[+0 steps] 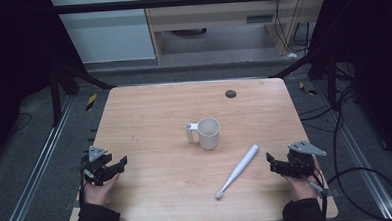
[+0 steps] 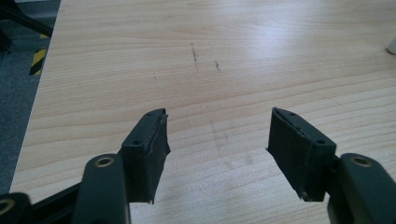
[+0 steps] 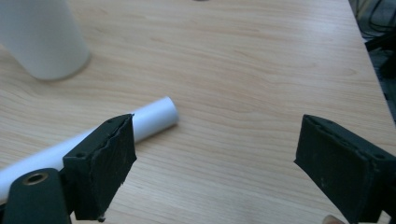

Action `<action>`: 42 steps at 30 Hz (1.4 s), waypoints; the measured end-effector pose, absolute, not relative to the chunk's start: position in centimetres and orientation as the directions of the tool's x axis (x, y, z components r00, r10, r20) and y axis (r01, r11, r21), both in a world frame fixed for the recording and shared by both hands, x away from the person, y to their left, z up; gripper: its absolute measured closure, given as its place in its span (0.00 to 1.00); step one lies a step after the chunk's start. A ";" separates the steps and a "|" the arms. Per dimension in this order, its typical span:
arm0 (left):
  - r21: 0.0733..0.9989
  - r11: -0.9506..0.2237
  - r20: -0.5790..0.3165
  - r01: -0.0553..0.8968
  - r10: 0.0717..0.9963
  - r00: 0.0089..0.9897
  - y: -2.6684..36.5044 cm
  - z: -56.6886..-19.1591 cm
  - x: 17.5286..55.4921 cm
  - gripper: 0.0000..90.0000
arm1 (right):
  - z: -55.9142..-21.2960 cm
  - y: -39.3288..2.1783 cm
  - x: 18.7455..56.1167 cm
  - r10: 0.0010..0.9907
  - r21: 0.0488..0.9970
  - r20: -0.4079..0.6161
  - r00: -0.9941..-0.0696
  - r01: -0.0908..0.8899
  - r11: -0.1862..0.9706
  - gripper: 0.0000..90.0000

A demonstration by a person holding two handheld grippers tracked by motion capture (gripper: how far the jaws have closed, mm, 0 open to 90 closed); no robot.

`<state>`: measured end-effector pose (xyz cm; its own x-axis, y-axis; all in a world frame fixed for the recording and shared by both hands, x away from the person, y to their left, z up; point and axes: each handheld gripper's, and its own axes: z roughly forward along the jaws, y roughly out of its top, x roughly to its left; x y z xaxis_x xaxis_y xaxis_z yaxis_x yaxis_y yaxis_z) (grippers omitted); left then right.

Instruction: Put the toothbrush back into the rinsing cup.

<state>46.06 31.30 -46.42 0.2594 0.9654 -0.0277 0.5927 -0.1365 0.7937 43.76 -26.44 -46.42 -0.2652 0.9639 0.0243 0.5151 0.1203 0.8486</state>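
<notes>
My right tongs sit at about 4 o'clock on the surface, jaws spread wide and empty. My left tongs wait at 8 o'clock, spread just as wide over bare wood. The toothbrush lies flat between 5 and 4 o'clock, just beside my right tongs, its thick handle end pointing up toward 2 o'clock and its brush head down near my edge. The cup stands upright near the centre, its handle toward 9 o'clock, apart from the toothbrush.

What worries me: the toothbrush is round and smooth, and it lies low. If I close on it off-centre, one pad could nudge it first and roll it away, perhaps off my edge of the surface. If I pinch near the handle end, the long body may swing and droop. And if I carry it to the cup carelessly, a knock on the rim could tip that light cup over.
</notes>
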 end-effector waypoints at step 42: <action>0.778 -0.163 -0.025 0.607 0.957 0.289 30.6 -46.6 46.1 0.45 | -46.3 -21.4 49.3 0.902 0.771 0.079 -0.423 0.600 0.214 1.00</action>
<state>46.15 30.61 -46.60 0.2892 0.9569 -0.0247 0.6069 -0.1633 0.7778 49.34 -21.37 -46.34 -0.4234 0.9024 0.0795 0.5999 0.2136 0.7710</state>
